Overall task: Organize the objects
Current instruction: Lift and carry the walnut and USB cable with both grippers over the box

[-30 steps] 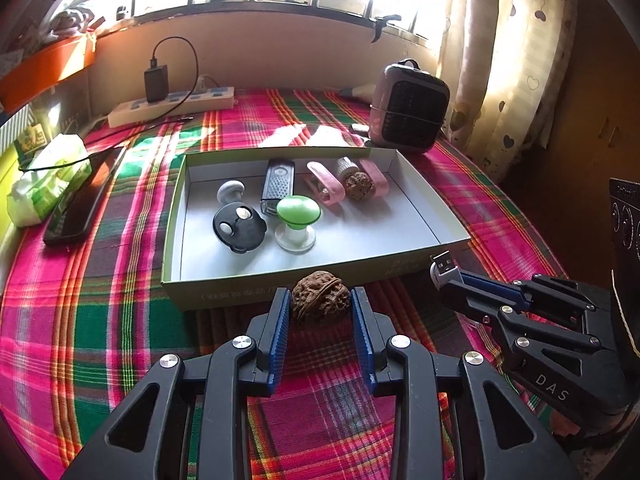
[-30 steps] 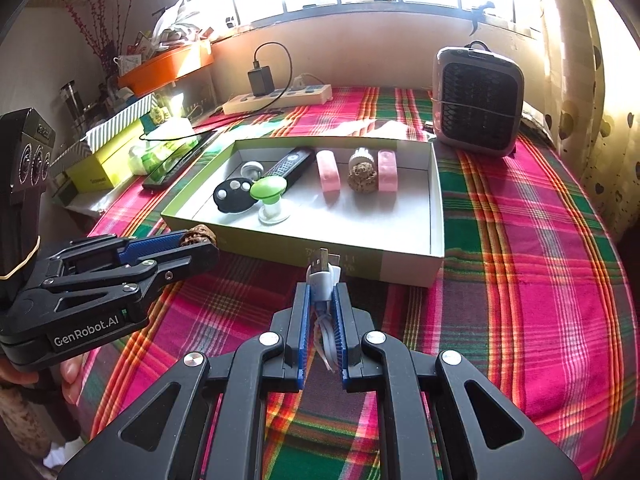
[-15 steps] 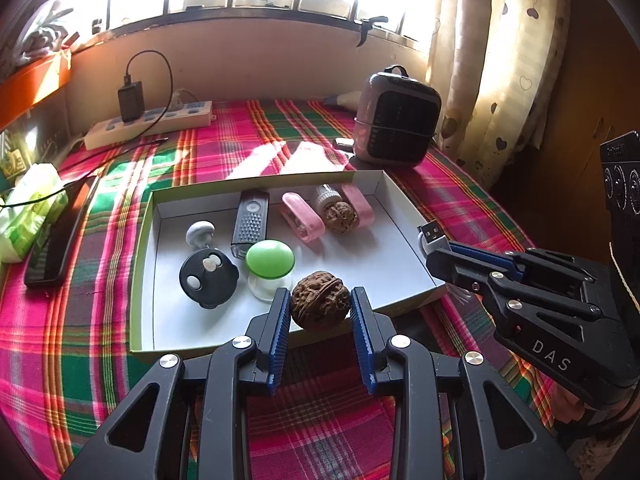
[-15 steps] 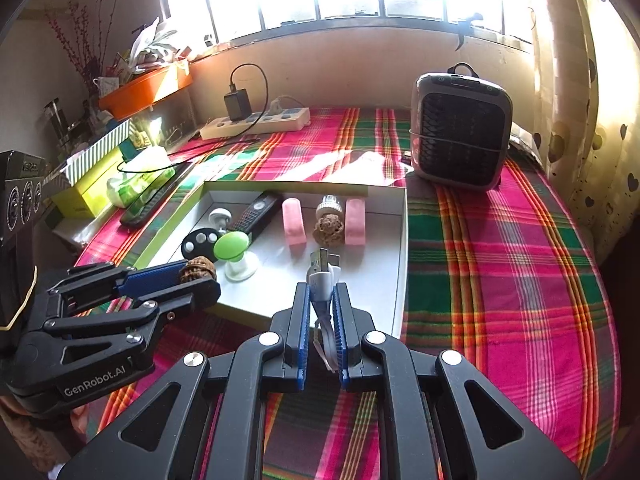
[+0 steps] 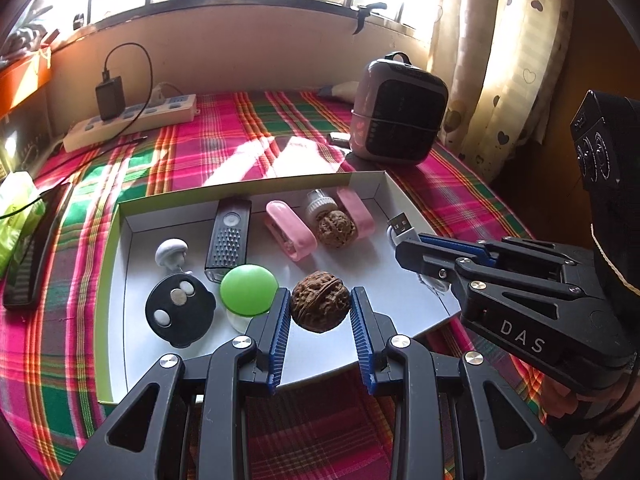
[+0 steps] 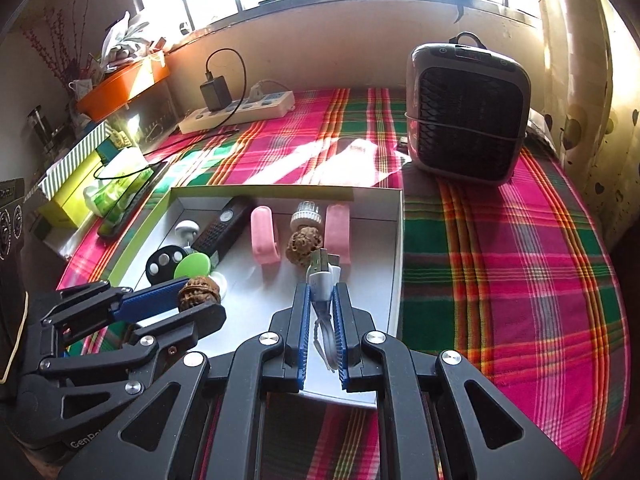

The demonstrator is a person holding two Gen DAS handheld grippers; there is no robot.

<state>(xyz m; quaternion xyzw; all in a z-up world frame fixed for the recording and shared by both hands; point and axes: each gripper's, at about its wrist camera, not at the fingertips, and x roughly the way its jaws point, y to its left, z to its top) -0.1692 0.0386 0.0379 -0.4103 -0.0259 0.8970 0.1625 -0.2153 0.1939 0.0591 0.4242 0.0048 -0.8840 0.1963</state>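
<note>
Two grips loaded, both carried above the shallow white box [image 5: 404, 200] on the plaid cloth [image 6: 500, 240]. Left gripper [image 5: 320, 312] clamped narrowly around a walnut [image 5: 320, 302], pads pressing either side, hanging over the near middle of the box floor just right of the green mushroom-shaped piece [image 5: 249, 289]. Right gripper [image 6: 320, 308] pinched nearly closed on a white USB cable [image 6: 322, 280], metal plug poking forward past the tips, over the box's near right part.

Step in hand, judging by position: delivery into the box, release not yet made. Next move probably calls for lowering each load to a bare patch of floor, then easing the jaws apart; for the walnut, a low, gentle drop, since a round shell likely rolls toward its neighbours.

From the left wrist: both pads meeting the walnut, plus the plug seen side-on. From the right wrist only: slack cable looping down between the fingers, and the second walnut [image 6: 303, 242] lying between two pink pieces [image 6: 263, 238].
</note>
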